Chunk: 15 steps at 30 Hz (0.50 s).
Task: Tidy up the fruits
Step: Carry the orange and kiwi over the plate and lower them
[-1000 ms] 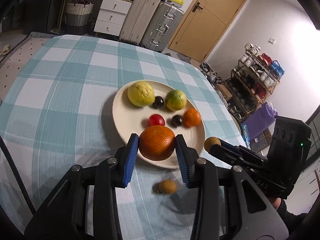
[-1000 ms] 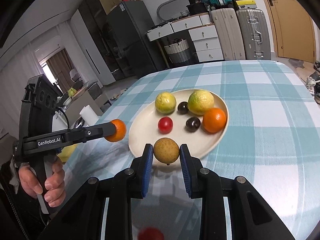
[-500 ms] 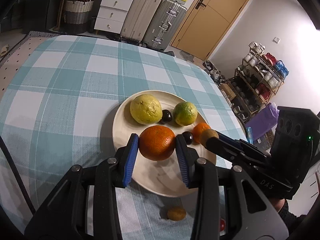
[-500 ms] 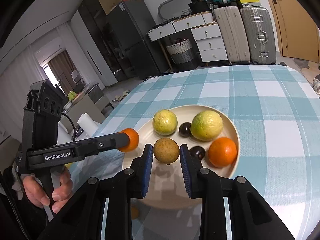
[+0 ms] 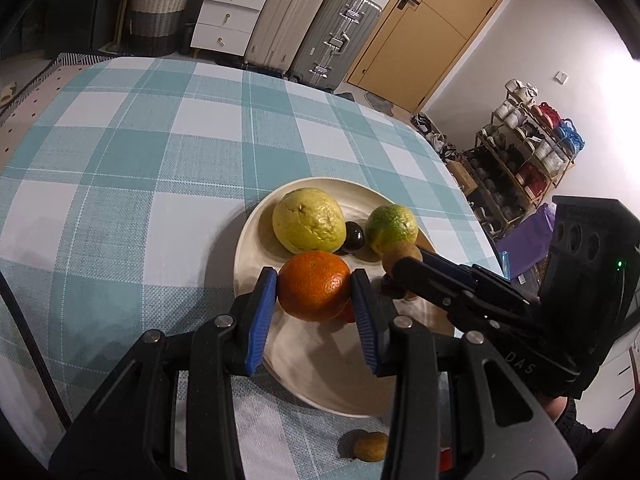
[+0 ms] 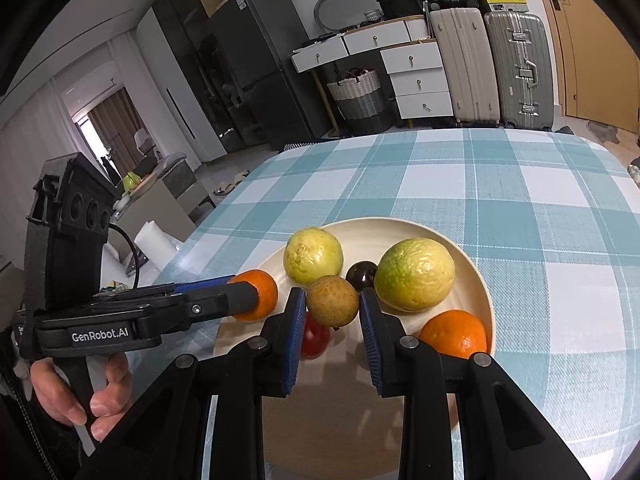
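Note:
My left gripper [image 5: 314, 304] is shut on a large orange [image 5: 314, 285] and holds it above the cream plate [image 5: 320, 364]. My right gripper [image 6: 332, 320] is shut on a brown round fruit [image 6: 332, 300] above the same plate [image 6: 478, 280]. On the plate lie a yellow citrus [image 5: 308, 226], a green citrus [image 5: 392, 226], a dark plum [image 5: 354, 236], a small orange [image 6: 456, 334] and a red fruit [image 6: 316, 340], partly hidden under the fingers. The right gripper also shows in the left wrist view [image 5: 404, 264], and the left one in the right wrist view [image 6: 252, 294].
A small brown fruit [image 5: 370, 446] lies on the checked tablecloth [image 5: 160, 160] just off the plate's near rim. The table edge runs at the right, with a shoe rack [image 5: 528, 160] beyond. Suitcases [image 5: 312, 24] and drawers stand at the back.
Both grippers have moved forward over the plate with their fruits still held. The plate and its fruits now lie closer beneath the fingers.

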Each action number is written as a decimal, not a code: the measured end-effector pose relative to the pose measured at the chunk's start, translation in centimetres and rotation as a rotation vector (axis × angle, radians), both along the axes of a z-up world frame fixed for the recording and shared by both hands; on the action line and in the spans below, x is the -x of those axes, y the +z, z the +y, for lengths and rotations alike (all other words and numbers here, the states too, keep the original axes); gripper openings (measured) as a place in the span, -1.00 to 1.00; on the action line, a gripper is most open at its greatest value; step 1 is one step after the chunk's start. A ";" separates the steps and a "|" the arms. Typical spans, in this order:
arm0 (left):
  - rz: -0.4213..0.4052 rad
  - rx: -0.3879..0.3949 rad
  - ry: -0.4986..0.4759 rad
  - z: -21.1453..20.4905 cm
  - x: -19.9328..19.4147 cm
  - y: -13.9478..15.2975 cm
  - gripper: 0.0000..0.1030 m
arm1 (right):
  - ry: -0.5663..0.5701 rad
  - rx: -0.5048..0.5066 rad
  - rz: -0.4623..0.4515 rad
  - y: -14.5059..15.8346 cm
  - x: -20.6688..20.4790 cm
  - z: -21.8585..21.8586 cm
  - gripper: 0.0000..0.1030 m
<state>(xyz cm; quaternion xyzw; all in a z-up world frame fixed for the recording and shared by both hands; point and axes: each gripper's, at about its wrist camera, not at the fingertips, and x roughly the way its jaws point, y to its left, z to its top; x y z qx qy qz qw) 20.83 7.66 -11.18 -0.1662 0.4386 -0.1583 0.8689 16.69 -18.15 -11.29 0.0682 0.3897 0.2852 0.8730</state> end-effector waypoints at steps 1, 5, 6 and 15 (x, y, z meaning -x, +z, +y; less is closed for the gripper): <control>0.001 0.000 0.000 0.0 -0.1 -0.1 -0.32 | -0.004 0.004 0.003 -0.1 -0.1 0.1 -0.45; 0.005 -0.002 -0.002 -0.1 -0.3 -0.4 -0.32 | -0.004 0.016 0.004 -0.4 -0.4 0.5 -0.45; 0.006 -0.002 -0.004 -0.1 -0.4 -0.4 -0.32 | -0.002 0.020 -0.001 -0.4 -0.4 0.6 -0.45; -0.012 -0.002 -0.001 -0.1 -0.4 0.2 -0.20 | -0.012 0.038 -0.034 0.0 -0.3 0.8 -0.32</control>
